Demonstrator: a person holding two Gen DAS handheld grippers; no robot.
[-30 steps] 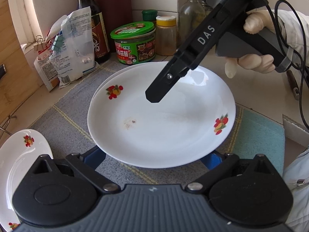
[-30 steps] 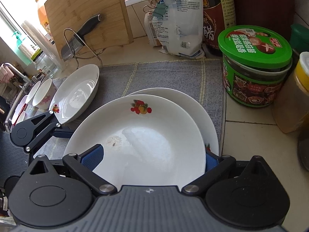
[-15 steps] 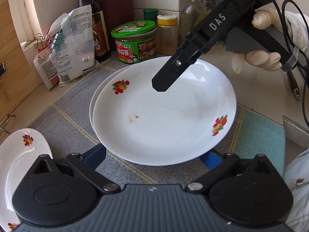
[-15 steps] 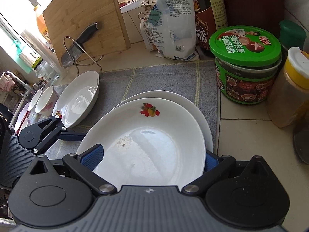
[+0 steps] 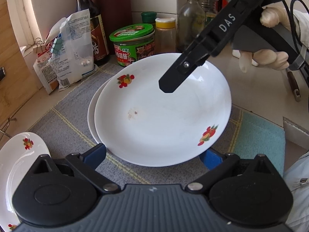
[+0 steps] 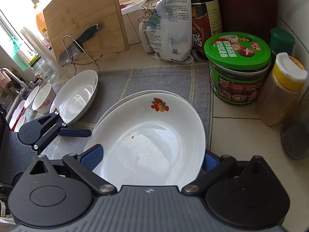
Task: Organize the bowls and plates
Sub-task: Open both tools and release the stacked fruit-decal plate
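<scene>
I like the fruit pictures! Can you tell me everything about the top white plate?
The top white plate is round, shallow and glossy, like glazed ceramic. It has two small red-and-yellow fruit prints near its rim and a faint brownish smudge inside. It sits nearly flat, slightly offset on a second plate over a grey mat. The right hand-held gripper reaches around its near edge.

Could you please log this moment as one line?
stacking | top plate over lower plate | right gripper at its rim, grip unclear | left gripper open

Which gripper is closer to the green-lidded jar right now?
Right. The right gripper reaches over the top plate from the jar side; the left gripper sits across the plate, farther away.
</scene>
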